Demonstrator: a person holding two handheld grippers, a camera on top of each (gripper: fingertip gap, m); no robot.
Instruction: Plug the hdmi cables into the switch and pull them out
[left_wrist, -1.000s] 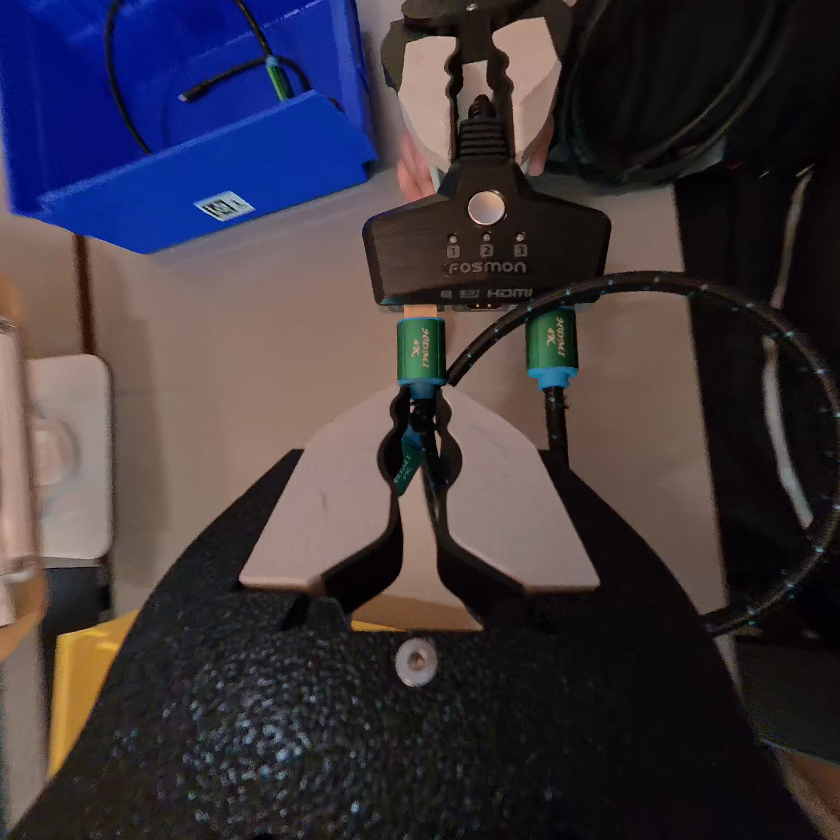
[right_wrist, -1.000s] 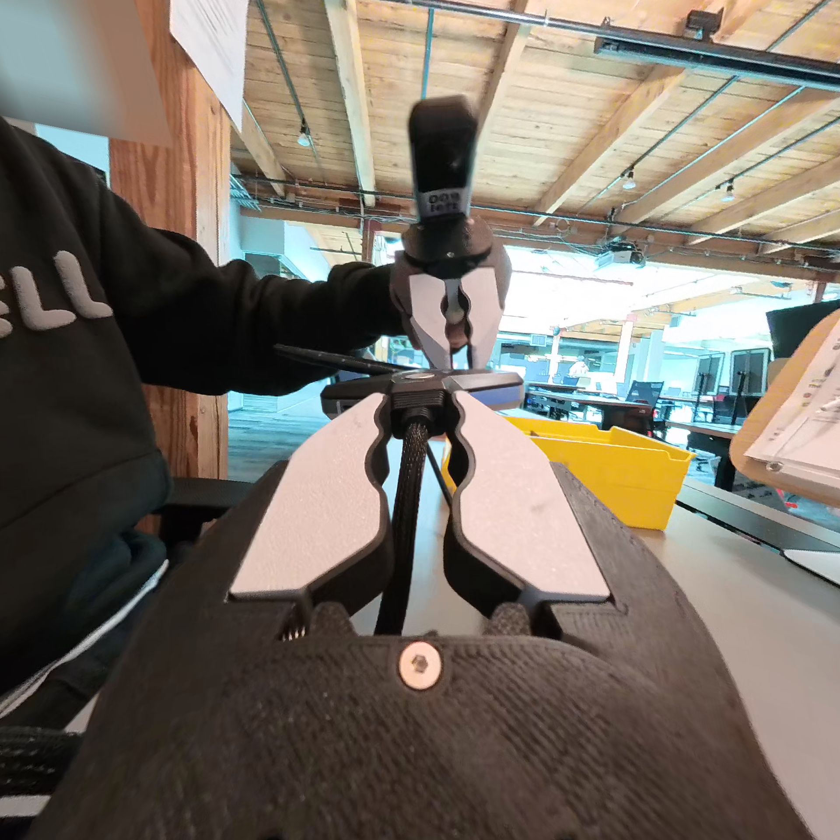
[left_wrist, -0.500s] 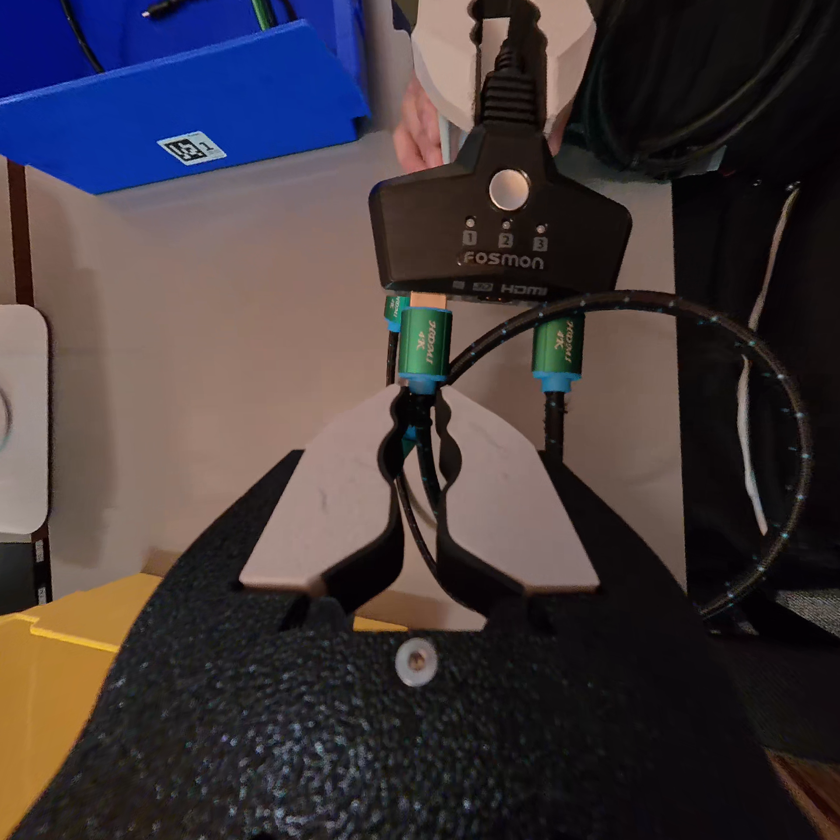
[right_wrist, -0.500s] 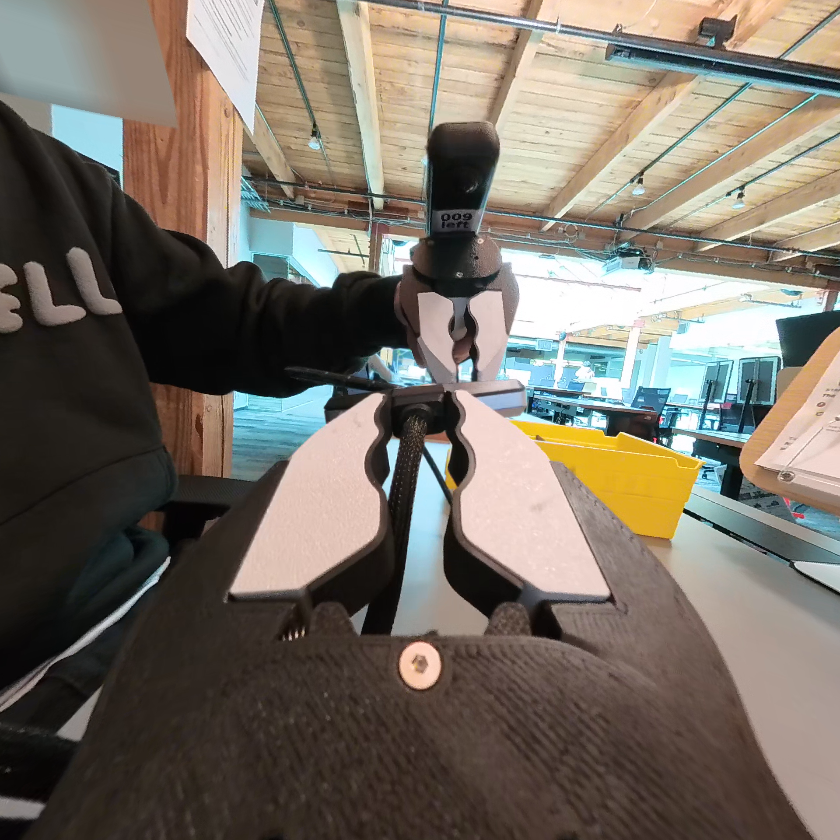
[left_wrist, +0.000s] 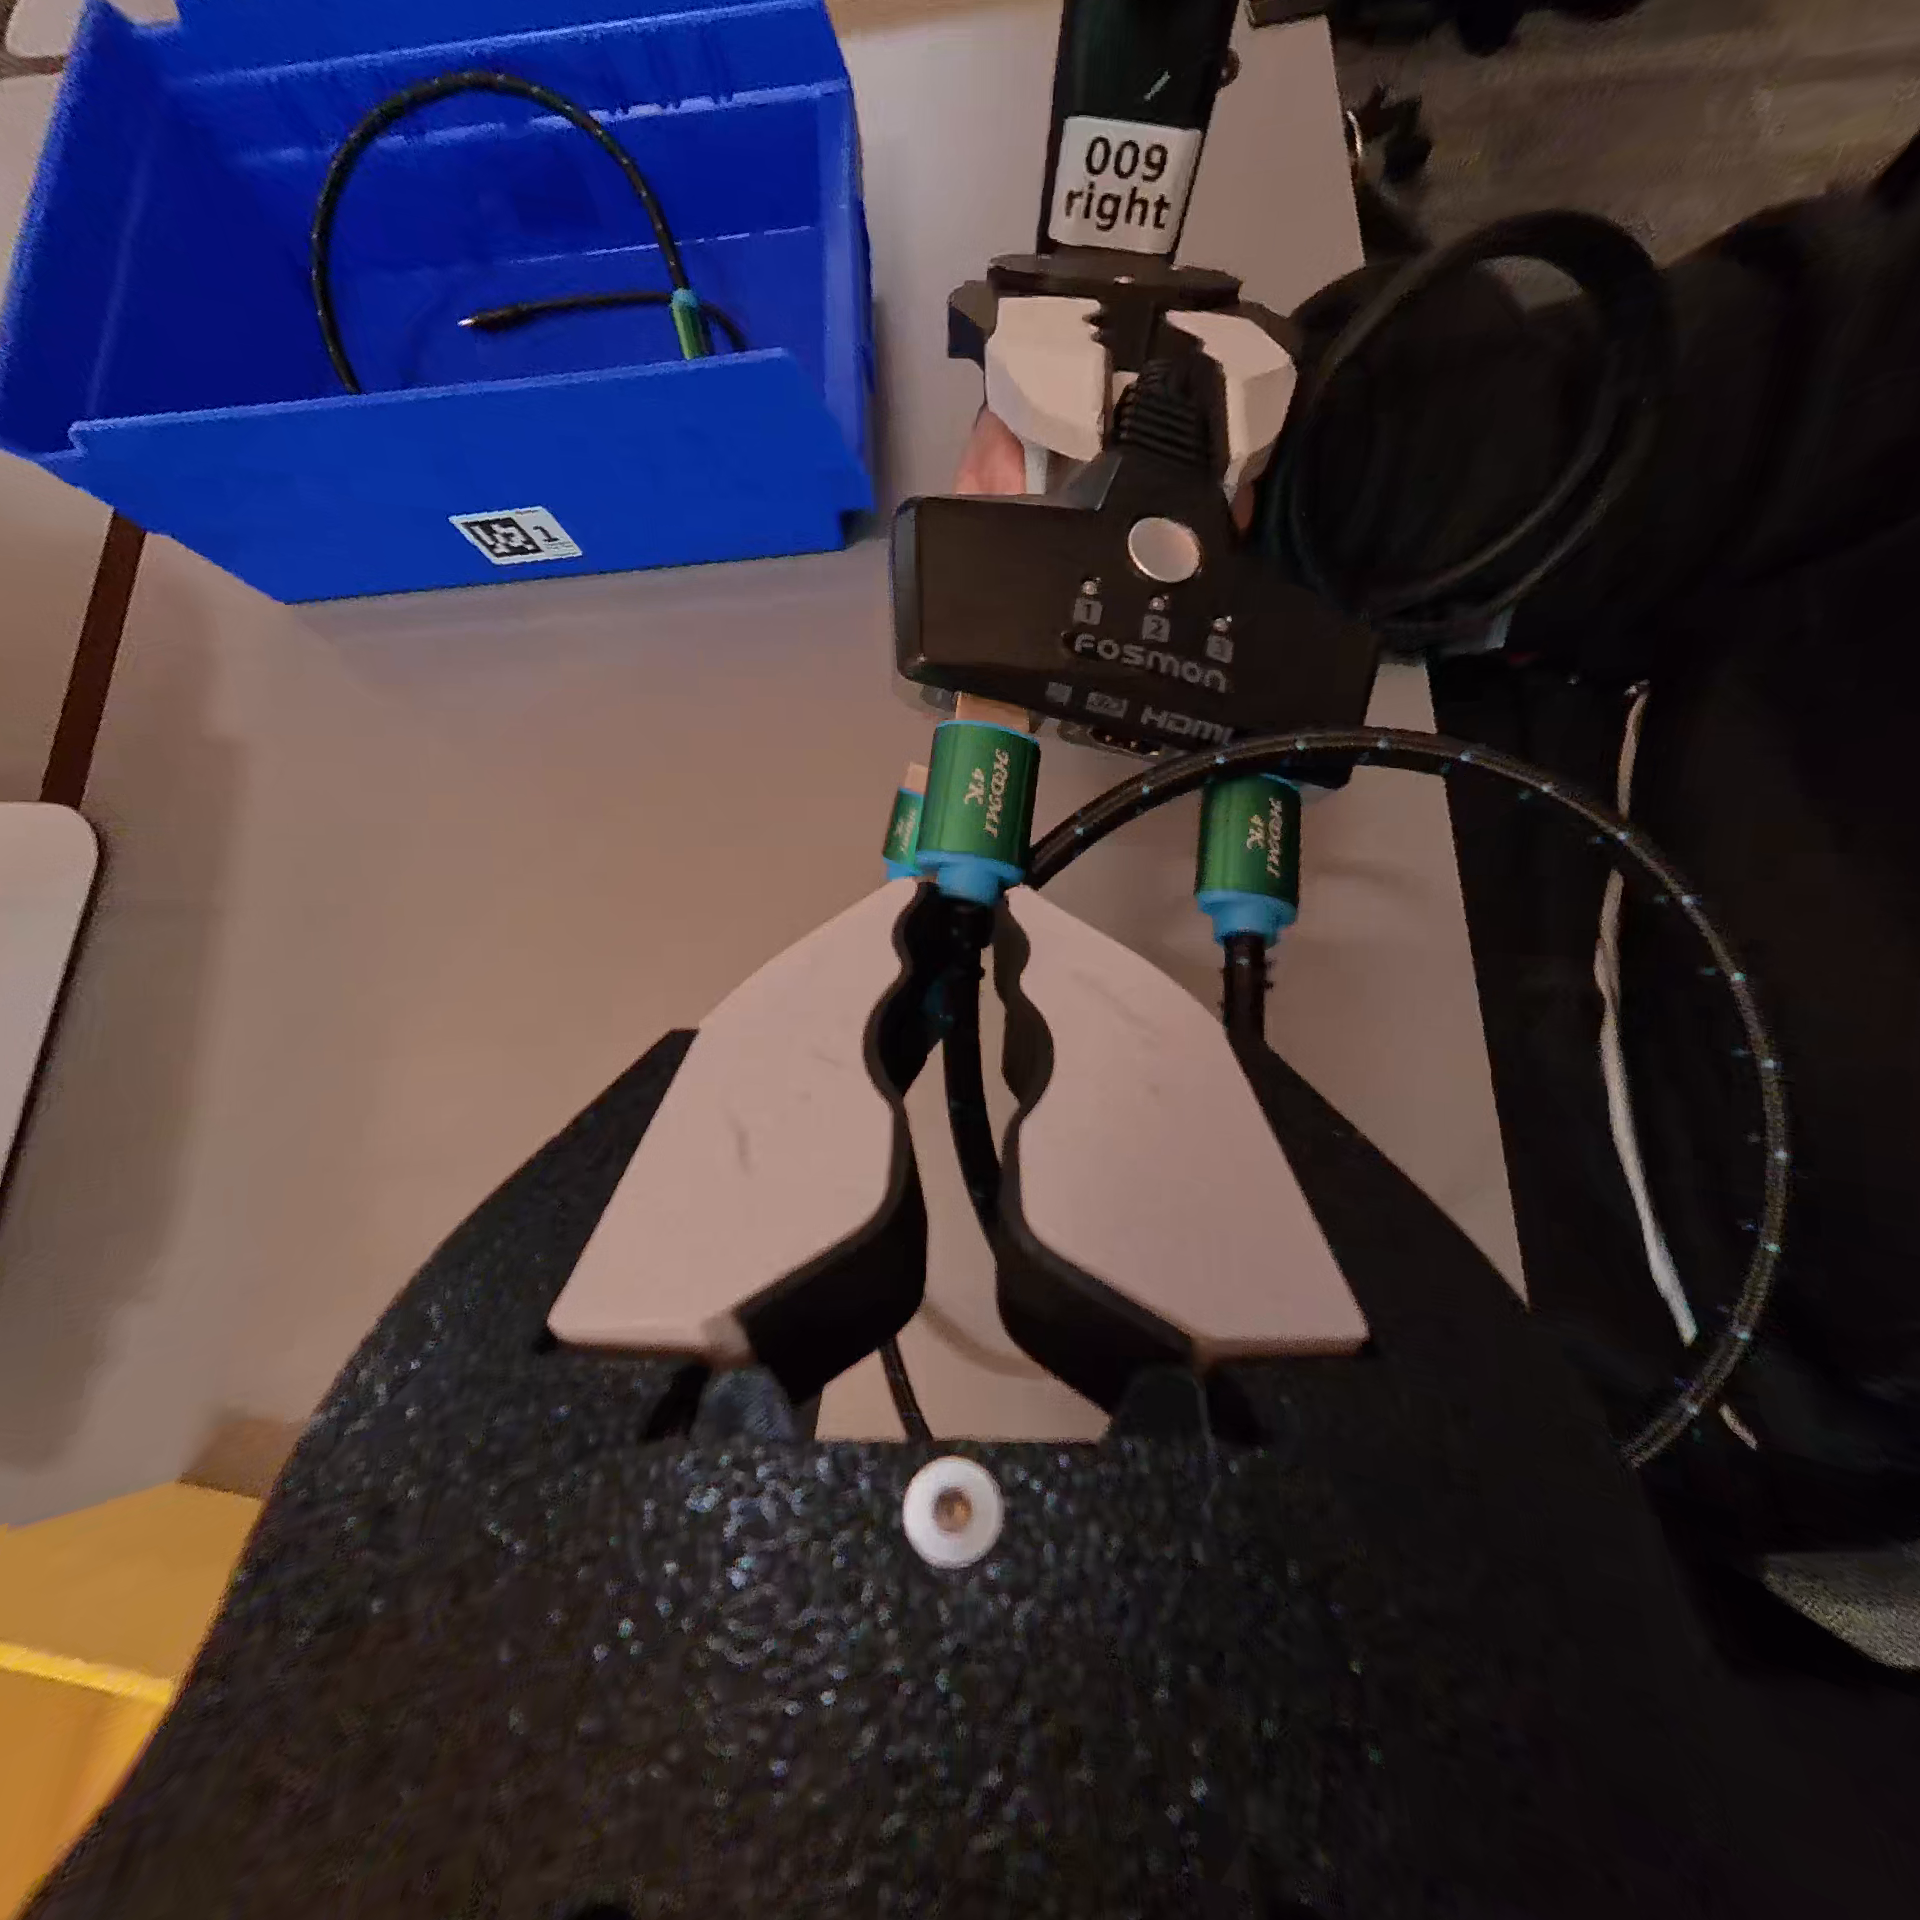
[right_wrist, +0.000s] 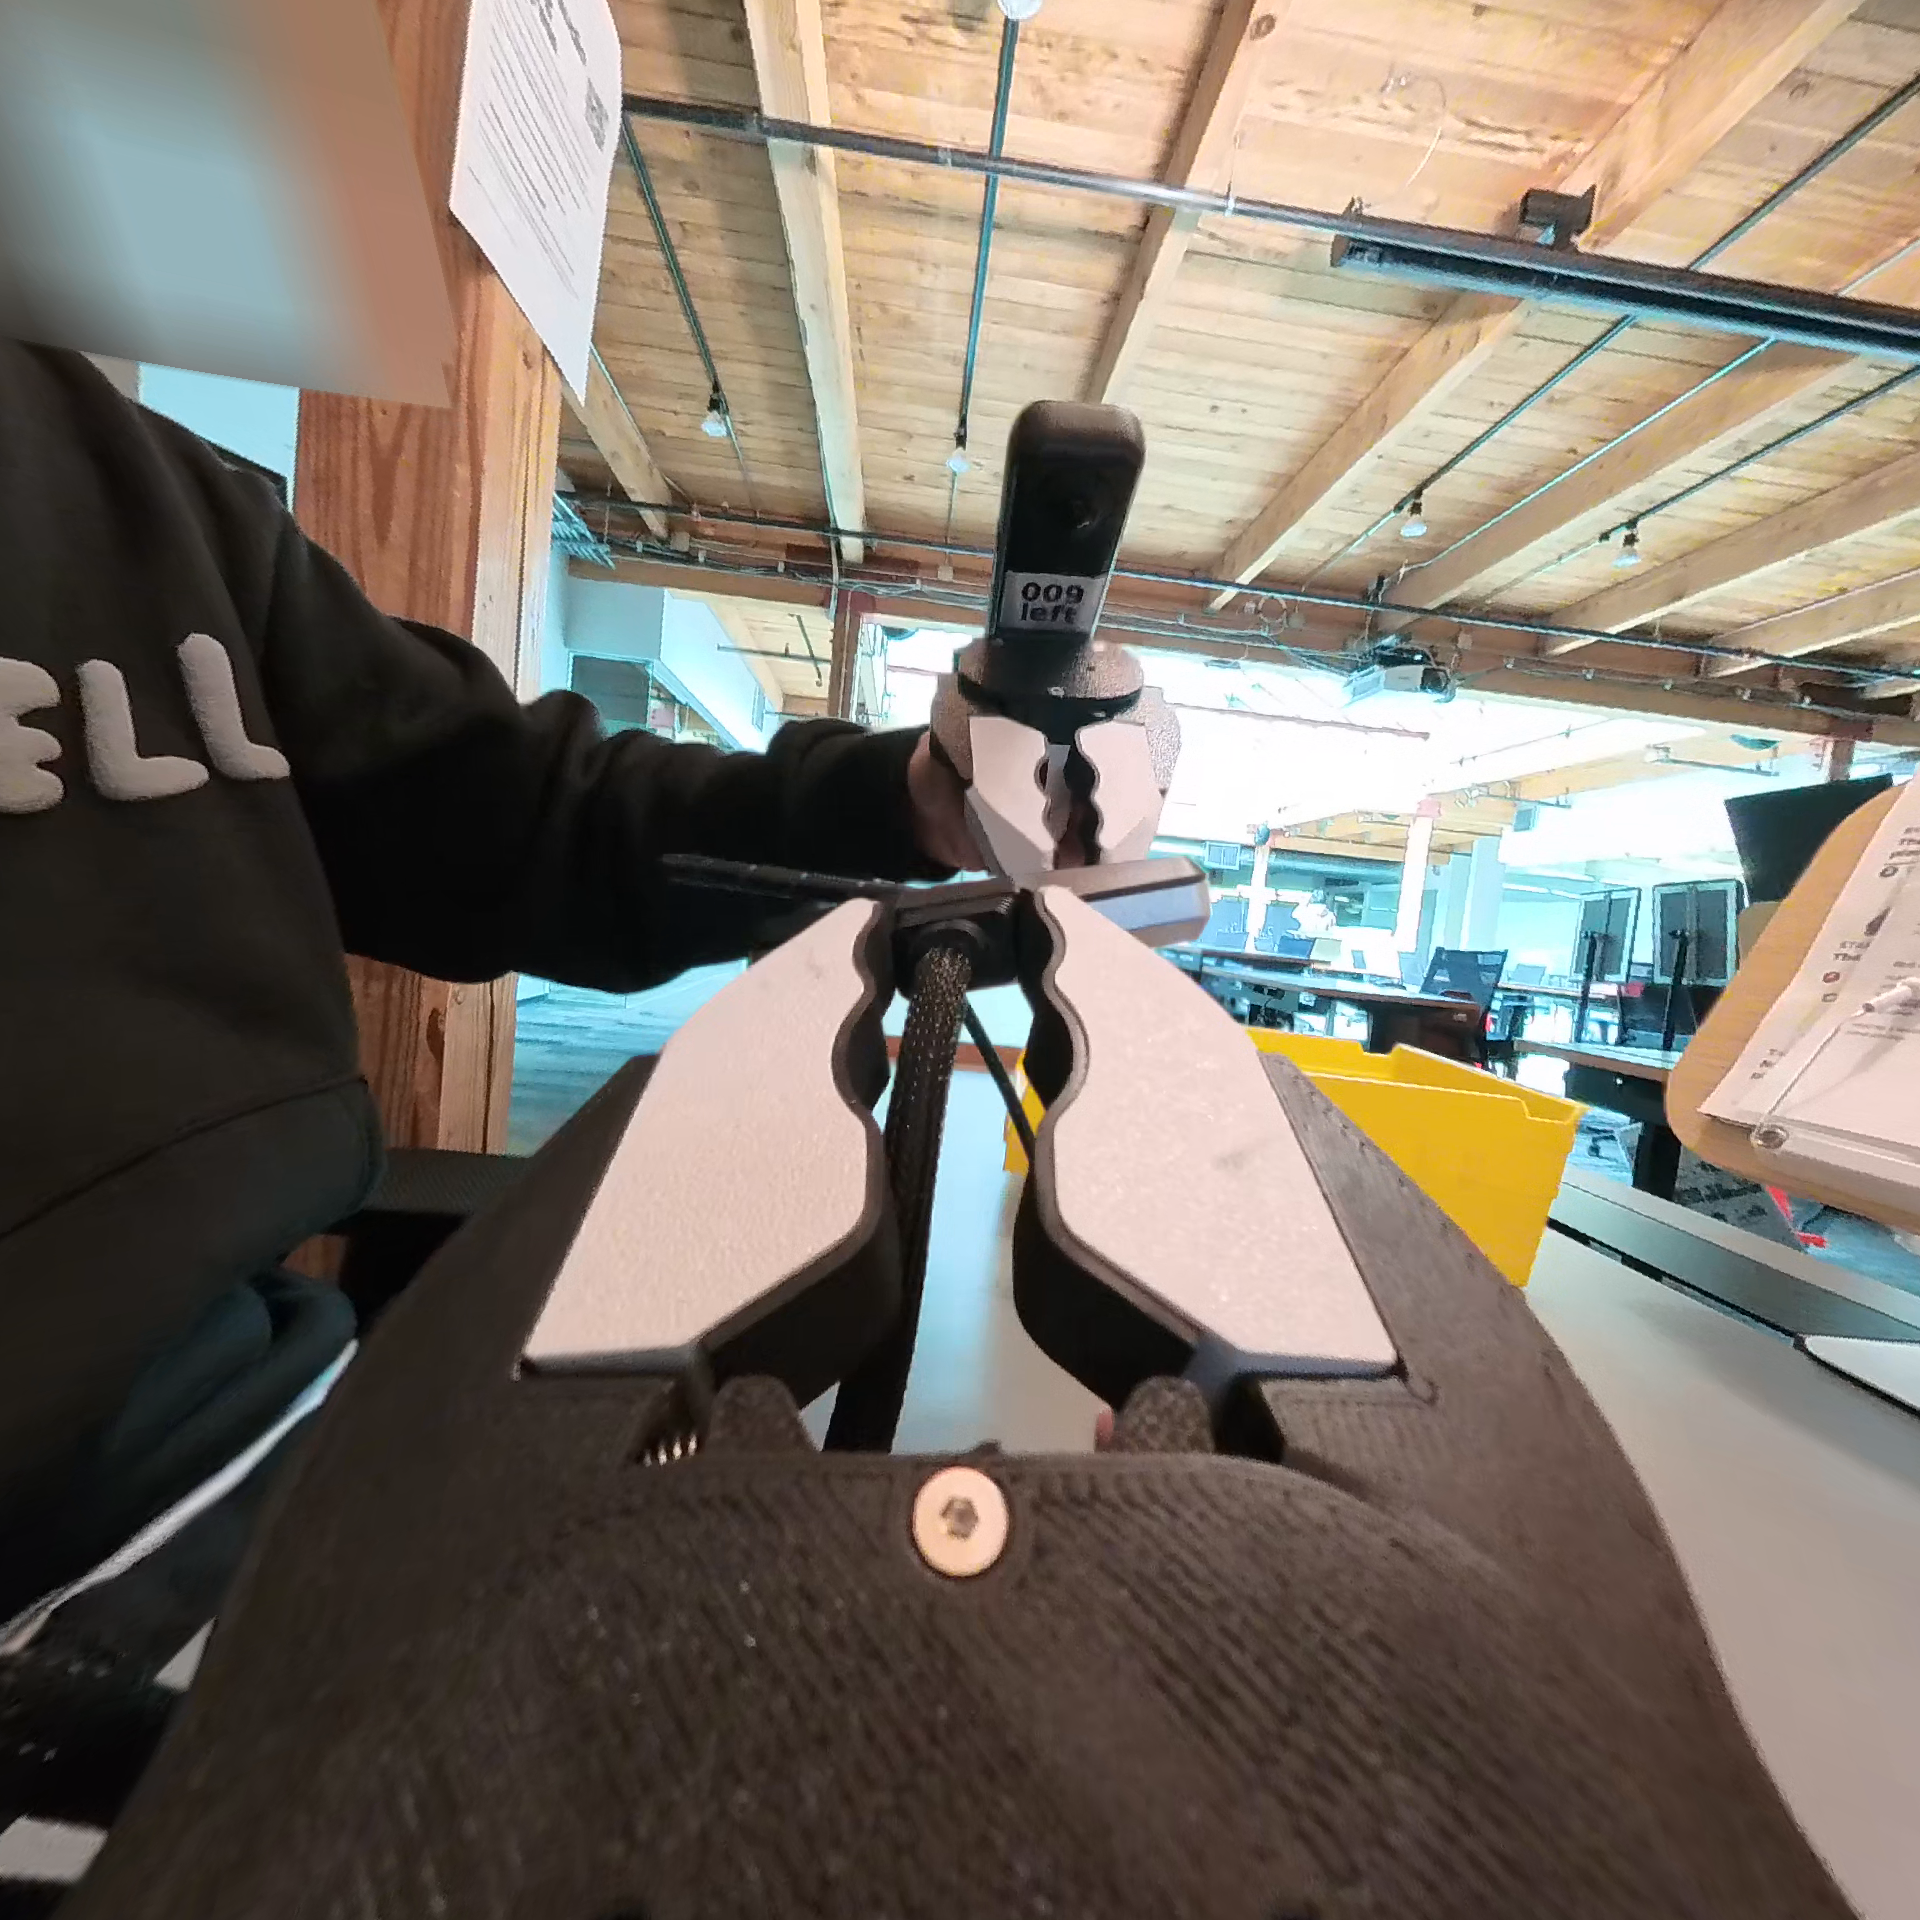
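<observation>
In the left wrist view the black HDMI switch hangs above the table. My left gripper is shut on a braided cable just behind its green plug. The plug's gold tip meets the switch's left port, with some metal still showing. A second green plug sits in the right port. A third green plug hangs loose behind the held one. My right gripper is shut on the switch's own cable at its strain relief, and it also shows in the left wrist view. The switch shows edge-on in the right wrist view.
A blue bin with another cable in it stands at the back left. A yellow bin stands on the table beyond the grippers. A person in a black sweater sits close on the left. A clipboard is at the right.
Both grippers have shifted together over the table. In the left wrist view the switch now sits further right and tilted, and more of the blue bin shows. Both grips are unchanged.
</observation>
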